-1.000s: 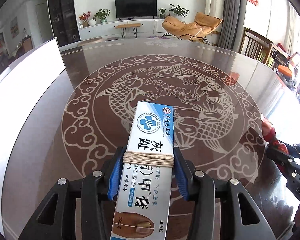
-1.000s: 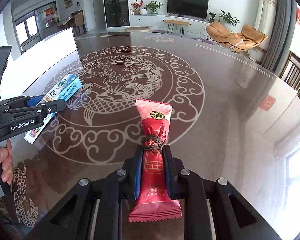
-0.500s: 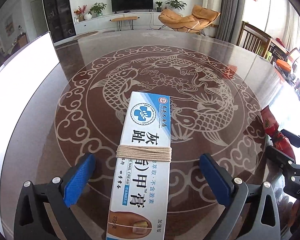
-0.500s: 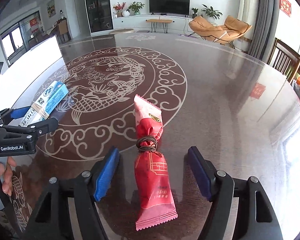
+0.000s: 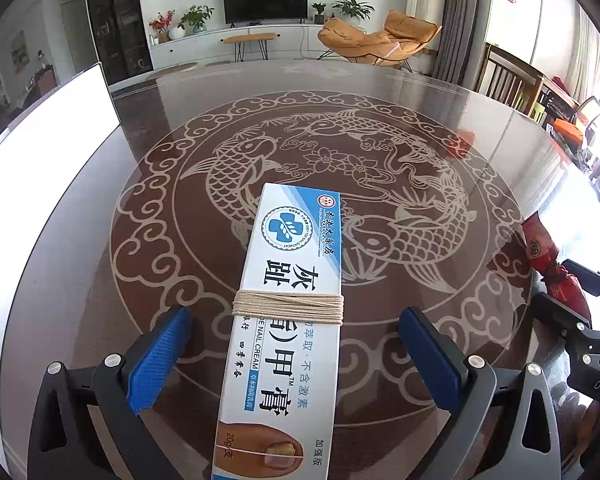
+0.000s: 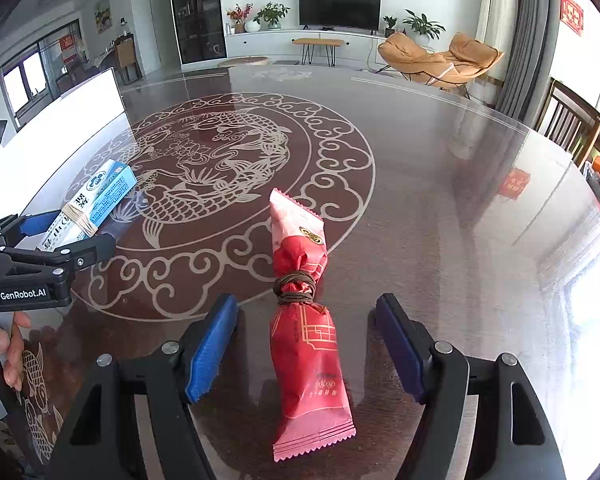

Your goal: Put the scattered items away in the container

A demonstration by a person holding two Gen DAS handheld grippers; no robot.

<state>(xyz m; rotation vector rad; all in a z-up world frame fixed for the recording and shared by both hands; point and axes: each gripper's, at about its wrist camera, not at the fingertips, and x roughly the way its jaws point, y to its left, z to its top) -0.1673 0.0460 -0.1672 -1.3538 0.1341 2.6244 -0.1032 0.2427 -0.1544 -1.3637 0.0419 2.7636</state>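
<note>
A white and blue nail cream box (image 5: 296,280), tied round with beige string, lies flat on the dark table between the spread blue pads of my left gripper (image 5: 292,316); neither pad touches it. A red snack packet (image 6: 304,320), bound at its waist with brown cord, lies on the table inside my right gripper (image 6: 306,300), whose pads stand wide and clear of it. The right wrist view also has the box (image 6: 96,196) and the left gripper (image 6: 66,232) at its left edge. At the right edge of the left wrist view sits the red packet (image 5: 540,248).
A tall white container wall (image 5: 40,160) stands along the table's left side, also in the right wrist view as the white container (image 6: 60,132). The round glass table (image 6: 440,200) carries a carp pattern. Wooden chairs (image 6: 568,128) stand beyond its right rim. A person's hand (image 6: 0,344) grips the left tool.
Both grippers were shut on their items a second ago. Both have opened wide, and the box and the red packet now lie free on the table between the pads.
</note>
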